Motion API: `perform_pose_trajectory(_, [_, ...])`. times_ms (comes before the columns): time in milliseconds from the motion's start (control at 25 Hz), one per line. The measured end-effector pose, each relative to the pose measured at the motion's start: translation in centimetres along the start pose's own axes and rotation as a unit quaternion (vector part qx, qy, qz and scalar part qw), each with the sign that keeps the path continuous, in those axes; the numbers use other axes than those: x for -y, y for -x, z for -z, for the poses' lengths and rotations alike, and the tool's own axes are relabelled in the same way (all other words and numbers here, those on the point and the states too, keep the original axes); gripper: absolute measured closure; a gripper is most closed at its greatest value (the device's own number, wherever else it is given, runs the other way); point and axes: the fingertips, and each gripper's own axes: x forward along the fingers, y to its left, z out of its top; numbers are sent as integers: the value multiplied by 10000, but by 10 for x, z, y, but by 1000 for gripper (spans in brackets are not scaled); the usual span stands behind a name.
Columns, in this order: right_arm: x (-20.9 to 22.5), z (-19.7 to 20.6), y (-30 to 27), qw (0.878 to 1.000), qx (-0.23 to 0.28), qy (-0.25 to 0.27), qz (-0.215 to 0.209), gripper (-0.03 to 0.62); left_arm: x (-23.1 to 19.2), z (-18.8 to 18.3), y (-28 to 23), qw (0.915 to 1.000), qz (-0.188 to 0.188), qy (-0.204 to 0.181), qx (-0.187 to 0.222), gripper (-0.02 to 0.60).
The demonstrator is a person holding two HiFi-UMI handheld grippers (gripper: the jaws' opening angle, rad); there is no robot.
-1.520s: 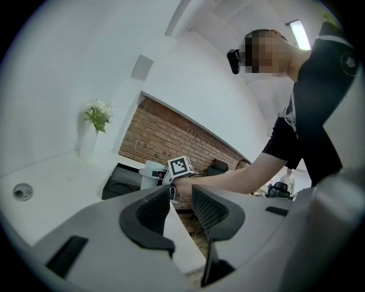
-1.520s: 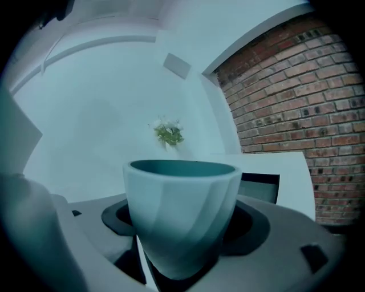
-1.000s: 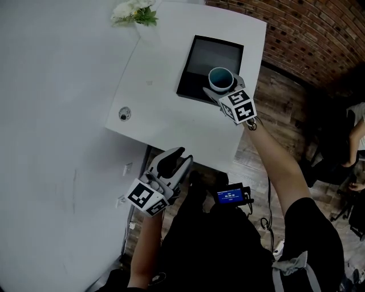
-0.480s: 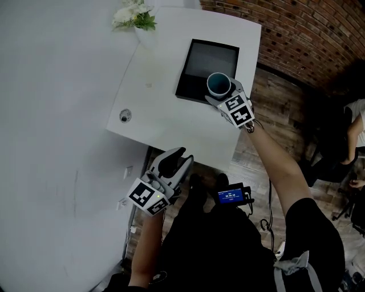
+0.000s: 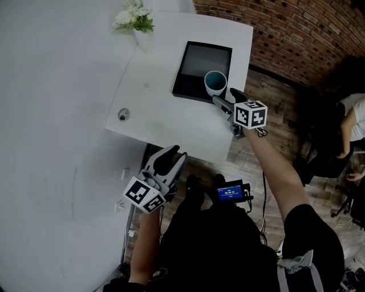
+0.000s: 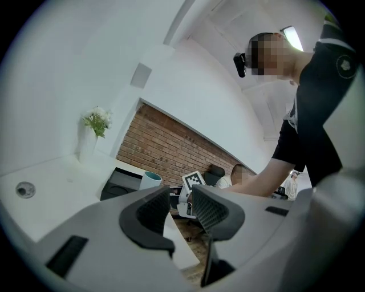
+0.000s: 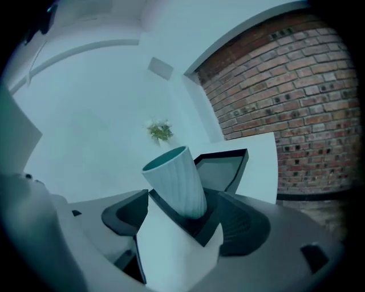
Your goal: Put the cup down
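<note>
Cup (image 5: 215,82): ribbed, tapered, upright on black tray (image 5: 187,90) corner, just ahead of right gripper (image 5: 227,98).
Right gripper: jaws wide, clear of it.
Left gripper (image 5: 165,158): narrow gap, empty, beyond table (image 5: 165,117) edge.

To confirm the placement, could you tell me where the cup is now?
In the head view, the cup stands on the black tray's near right corner, just ahead of the right hand-held gripper.

Office: white desk (image 5: 154,108), brick wall (image 5: 296,34), flowers (image 5: 132,17).

Ribbed matt cup (image 5: 215,83) (smooth matt tray (image 5: 198,59)).
</note>
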Motion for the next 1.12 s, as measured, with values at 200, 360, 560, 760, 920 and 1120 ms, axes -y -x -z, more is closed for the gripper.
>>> perform_pose_trajectory(200, [-12,-3,43,9912,471,-1104,-567,206,4,0,11,10000,12,-15,90,471])
perform_pose_trajectory(360, [-30,-1,85,9881,642,-1150,-796,206,7,-2,16,9998,50,-90,160,471])
perform_pose_trajectory(560, [-69,4,146,9898,739,-617,-1048,206,12,-7,18,9995,125,-183,218,471])
perform_pose_trajectory(760, [-106,3,191,9901,796,-109,-1153,218,17,-13,13,9990,265,-254,254,471])
perform_pose_trajectory(920, [-128,-7,219,9887,1000,141,-1111,241,23,-12,5,9985,417,-290,225,471])
perform_pose_trajectory(1120, [-149,-12,240,9869,1218,323,-1003,315,32,-10,-2,9974,614,-319,179,471])
